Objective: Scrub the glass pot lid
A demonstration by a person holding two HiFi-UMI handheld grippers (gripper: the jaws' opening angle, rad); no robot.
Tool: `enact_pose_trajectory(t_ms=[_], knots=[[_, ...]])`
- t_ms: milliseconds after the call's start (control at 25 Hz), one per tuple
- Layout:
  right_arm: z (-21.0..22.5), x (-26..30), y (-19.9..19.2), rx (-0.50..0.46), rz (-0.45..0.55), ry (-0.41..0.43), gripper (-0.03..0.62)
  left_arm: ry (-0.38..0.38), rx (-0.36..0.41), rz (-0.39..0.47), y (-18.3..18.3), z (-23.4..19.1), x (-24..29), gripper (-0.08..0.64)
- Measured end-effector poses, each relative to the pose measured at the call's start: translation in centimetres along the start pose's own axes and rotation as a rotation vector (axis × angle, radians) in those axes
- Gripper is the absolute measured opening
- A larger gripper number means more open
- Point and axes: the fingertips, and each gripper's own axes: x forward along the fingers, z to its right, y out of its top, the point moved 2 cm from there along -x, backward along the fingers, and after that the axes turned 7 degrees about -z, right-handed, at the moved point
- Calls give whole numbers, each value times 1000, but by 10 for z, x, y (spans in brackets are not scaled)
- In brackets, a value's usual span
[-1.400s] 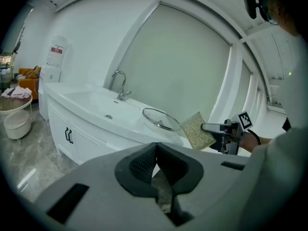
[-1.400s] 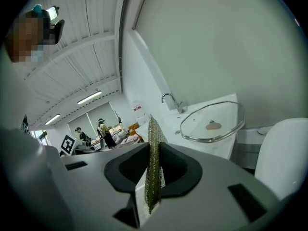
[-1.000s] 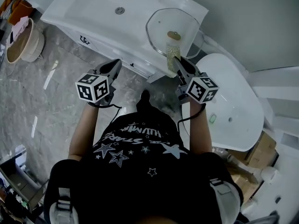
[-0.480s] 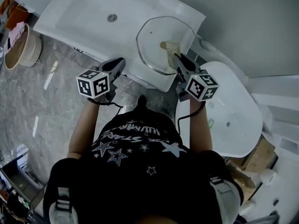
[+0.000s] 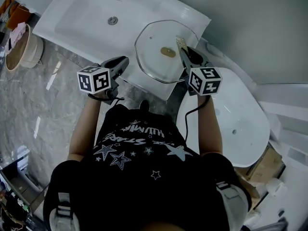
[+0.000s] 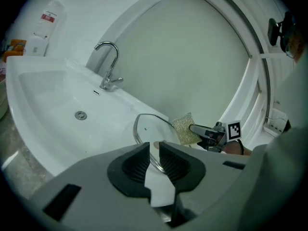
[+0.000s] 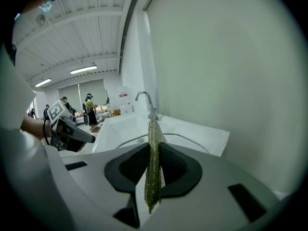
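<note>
The glass pot lid (image 5: 153, 57) lies flat on the white counter to the right of the sink basin (image 5: 82, 18), its brown knob (image 5: 168, 52) facing up. My right gripper (image 5: 183, 49) is shut on a gold scrub cloth (image 5: 181, 43) and hovers over the lid's right rim. In the right gripper view the cloth (image 7: 154, 143) hangs pinched between the pads. My left gripper (image 5: 123, 60) sits at the counter's front edge, left of the lid. Its jaws are opening a little, with nothing between them. From the left gripper (image 6: 154, 150), the lid (image 6: 144, 129) lies just ahead.
A chrome faucet (image 6: 108, 66) stands behind the basin, whose drain (image 5: 112, 20) shows. A white oval fixture (image 5: 240, 114) fills the right side. A beige basket (image 5: 21, 44) sits on the grey floor at far left. The wall runs close behind the lid.
Both grippers have come closer to the sink. The right gripper with the cloth has shifted from near the knob toward the lid's right rim.
</note>
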Motion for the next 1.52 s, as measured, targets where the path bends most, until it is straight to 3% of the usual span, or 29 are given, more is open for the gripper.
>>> enact_pose_trajectory(t_ms=[120,400,680,1000,1320,1520], knots=[[8,9,4,-88,-35,-69,67,-9,-28,4,2,-3,0,91],[12,43,9,-324,-161,-180,66,-45,-79,-42,10,-24,10,140],[17,69,11,-491,-267,-277,66,-158,-149,-128,19,-39,30,176],[23,96,13,-563,-322,-352,66,-247,-162,-231,30,-57,60,176],[15,114,17,-575,-323,-337,67,-335,-209,-296,32,-65,78,176],[10,126,15,-577,-319,-305,67,-366,-190,-348,28,-64,87,175]])
